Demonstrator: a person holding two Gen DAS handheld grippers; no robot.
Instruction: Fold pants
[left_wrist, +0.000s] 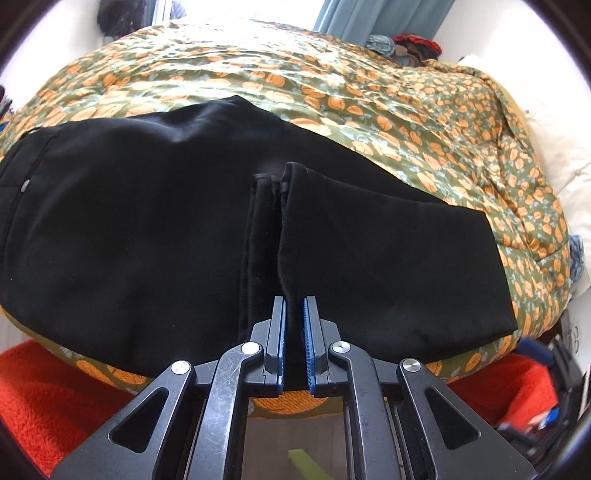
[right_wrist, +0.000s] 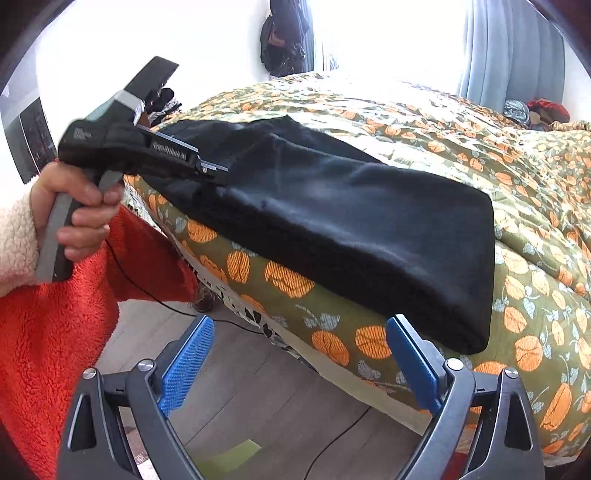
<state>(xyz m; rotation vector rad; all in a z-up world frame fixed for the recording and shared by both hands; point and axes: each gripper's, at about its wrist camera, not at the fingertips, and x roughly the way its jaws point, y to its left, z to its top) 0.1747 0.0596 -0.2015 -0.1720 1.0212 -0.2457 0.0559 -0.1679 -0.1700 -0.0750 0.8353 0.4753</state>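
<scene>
Black pants (left_wrist: 155, 206) lie folded along the near edge of a bed with a green quilt printed with orange pumpkins (left_wrist: 332, 92). My left gripper (left_wrist: 295, 339) is shut on a raised fold of the pants' black cloth at the bed's edge, and the cloth fills the narrow slot between the blue pads (left_wrist: 308, 332). The right wrist view shows the same pants (right_wrist: 351, 221) with the left gripper (right_wrist: 218, 170), held in a hand (right_wrist: 81, 210), biting into their left end. My right gripper (right_wrist: 299, 365) stands wide open below the bed's edge, holding nothing and apart from the pants.
An orange fleece (right_wrist: 55, 332) hangs at the left, over a wooden floor (right_wrist: 258, 387) crossed by a thin black cable (right_wrist: 155, 295). A white pillow (left_wrist: 557, 147) and a pile of clothes (left_wrist: 410, 48) sit at the bed's far right. Blue curtains (right_wrist: 513, 48) hang behind.
</scene>
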